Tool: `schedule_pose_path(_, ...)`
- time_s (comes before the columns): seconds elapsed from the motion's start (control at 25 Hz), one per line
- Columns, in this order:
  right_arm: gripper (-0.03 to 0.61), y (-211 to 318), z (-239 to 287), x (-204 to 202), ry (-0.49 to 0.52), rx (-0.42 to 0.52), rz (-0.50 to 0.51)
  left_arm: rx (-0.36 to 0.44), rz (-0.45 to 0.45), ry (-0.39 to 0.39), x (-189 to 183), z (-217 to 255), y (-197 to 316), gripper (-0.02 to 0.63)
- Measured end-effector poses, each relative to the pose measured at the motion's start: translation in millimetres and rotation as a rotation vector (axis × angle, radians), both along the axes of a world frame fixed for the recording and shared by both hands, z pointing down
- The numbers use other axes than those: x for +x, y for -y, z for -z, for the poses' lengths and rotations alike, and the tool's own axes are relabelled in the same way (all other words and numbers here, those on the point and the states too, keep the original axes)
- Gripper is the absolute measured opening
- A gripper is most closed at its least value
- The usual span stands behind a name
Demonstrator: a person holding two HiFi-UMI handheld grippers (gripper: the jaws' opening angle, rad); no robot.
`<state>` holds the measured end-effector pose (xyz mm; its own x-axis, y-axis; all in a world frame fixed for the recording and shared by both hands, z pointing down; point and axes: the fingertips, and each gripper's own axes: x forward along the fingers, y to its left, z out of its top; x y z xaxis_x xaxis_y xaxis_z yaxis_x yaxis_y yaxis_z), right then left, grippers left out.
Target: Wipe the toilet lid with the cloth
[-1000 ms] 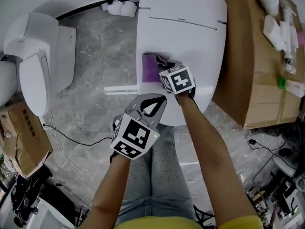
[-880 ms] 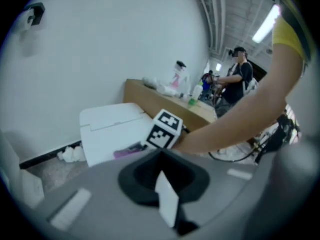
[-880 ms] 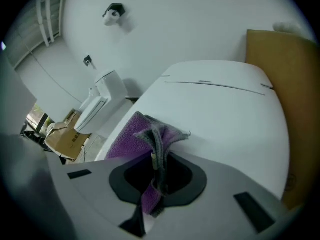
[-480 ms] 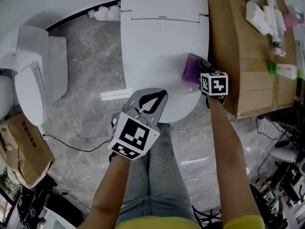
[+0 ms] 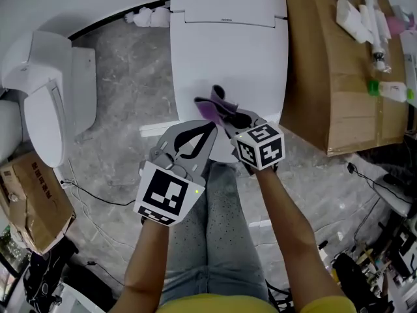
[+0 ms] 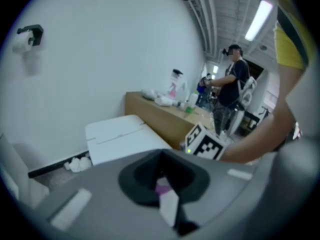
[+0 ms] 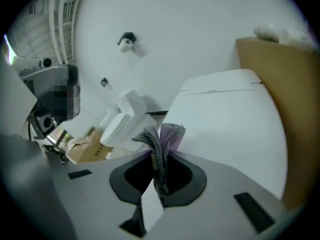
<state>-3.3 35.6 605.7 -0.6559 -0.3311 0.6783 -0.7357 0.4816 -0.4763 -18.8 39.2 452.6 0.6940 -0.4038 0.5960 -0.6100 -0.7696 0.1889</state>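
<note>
Cardboard box [image 5: 326, 77] right of toilet lid [image 5: 228, 57] — second toilet [image 5: 45, 103] left.

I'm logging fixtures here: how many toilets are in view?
2. One toilet is straight ahead, shut; a second toilet stands on the floor to its left. A white shape at the left edge may be a third.

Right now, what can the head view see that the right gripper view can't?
Only the head view shows the left gripper, shut, the person's jeans and the marker cube on the right gripper. Only the right gripper view shows the toilet-roll holder up on the wall. Both show the white toilet lid, the purple cloth pinched in the right gripper, the second toilet and the cardboard box.
</note>
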Motion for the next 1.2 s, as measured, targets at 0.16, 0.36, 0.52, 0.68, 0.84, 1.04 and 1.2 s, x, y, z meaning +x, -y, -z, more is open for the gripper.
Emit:
schedule_pose_path(0.16, 0.049, -35, -12, -69, 0.133, -0.118, 0.129, 0.012, 0.032, 0.013, -18, 4, -4, -0.002)
schedule_pose_path(0.36, 0.049, -53, -66, -84, 0.008, -0.203, 0.199, -0.009, 0.042, 0.02, -26, -2, -17, -0.002)
schedule_pose_path(0.52, 0.049, -52, -92, -65, -0.099, -0.228, 0.173, -0.016, 0.031, 0.017, -22, -6, -23, -0.002)
schedule_pose_path(0.68, 0.049, -48, -94, -51, -0.141, -0.206, 0.137, -0.017, 0.022, 0.014, -18, -7, -21, -0.002)
schedule_pose_path(0.84, 0.049, -47, -96, -23, -0.166, -0.19, 0.086, -0.01, 0.005, 0.009, -8, -5, -16, -0.002)
schedule_pose_path(1.04, 0.049, -47, -96, 29, -0.191, -0.188, 0.006, -0.001, -0.035, 0.005, 8, -2, -15, -0.002)
schedule_pose_path(1.2, 0.049, -50, -97, 76, -0.225, -0.196, -0.062, 0.001, -0.061, 0.002, 20, 0, -14, -0.002)
